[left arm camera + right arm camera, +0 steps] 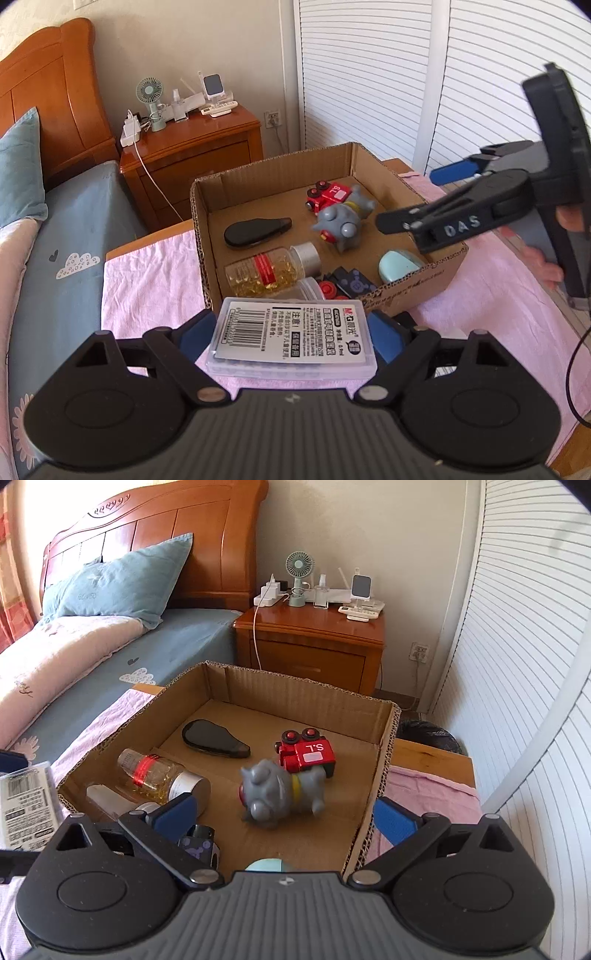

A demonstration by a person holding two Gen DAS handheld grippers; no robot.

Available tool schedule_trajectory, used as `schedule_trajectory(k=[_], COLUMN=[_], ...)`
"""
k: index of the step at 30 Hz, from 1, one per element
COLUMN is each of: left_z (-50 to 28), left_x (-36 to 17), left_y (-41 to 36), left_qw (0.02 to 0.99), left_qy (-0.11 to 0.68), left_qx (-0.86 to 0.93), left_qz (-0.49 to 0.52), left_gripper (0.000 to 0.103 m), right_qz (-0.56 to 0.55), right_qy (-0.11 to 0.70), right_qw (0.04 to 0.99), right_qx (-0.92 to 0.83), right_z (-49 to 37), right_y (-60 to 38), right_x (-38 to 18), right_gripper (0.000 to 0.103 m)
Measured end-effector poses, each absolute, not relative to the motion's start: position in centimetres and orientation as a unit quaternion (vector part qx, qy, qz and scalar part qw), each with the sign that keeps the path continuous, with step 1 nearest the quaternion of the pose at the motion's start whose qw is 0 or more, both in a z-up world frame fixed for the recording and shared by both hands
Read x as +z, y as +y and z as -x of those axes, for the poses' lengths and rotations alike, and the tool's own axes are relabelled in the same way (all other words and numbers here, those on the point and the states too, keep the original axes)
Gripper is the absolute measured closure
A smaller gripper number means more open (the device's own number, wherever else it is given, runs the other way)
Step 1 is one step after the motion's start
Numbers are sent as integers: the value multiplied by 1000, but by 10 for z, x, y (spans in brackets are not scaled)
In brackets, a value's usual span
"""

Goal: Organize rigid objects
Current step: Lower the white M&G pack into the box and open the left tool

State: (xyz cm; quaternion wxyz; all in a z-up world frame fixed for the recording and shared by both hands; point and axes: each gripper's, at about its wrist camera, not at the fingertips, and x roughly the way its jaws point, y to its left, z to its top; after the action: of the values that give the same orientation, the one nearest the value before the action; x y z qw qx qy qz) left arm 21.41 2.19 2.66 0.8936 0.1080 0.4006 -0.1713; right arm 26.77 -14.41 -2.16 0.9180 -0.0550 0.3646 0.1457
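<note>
An open cardboard box stands on a pink cloth. Inside lie a grey toy animal, a red toy truck, a black oval case, a bottle of yellow capsules, a pale teal oval thing and a black block with a purple print. My left gripper is shut on a clear plastic case with a barcode label, held just before the box's near wall. My right gripper hangs open over the box's right side, nothing between its fingers.
The pink cloth covers a wooden table beside a bed with blue sheets. A wooden nightstand with a fan, chargers and remotes stands behind the box. White louvred doors fill the right. A hand holds the right gripper.
</note>
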Motion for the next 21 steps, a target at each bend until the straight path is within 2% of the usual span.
schedule_trajectory(k=[10,21], left_z=[-272,-345], left_x=[32,-9], left_y=[-2,-8], left_qw=[894,884], left_qy=[407,453], left_qx=[-161,-96], left_qz=[-100,-69], left_gripper=[15,14], right_qz=[44,-6], right_qy=[363,368], right_qw=[924,925], right_qx=[113,92], right_z=[-192,-166], right_y=[-169,-194], right_x=[3,-3], right_gripper=[0,0])
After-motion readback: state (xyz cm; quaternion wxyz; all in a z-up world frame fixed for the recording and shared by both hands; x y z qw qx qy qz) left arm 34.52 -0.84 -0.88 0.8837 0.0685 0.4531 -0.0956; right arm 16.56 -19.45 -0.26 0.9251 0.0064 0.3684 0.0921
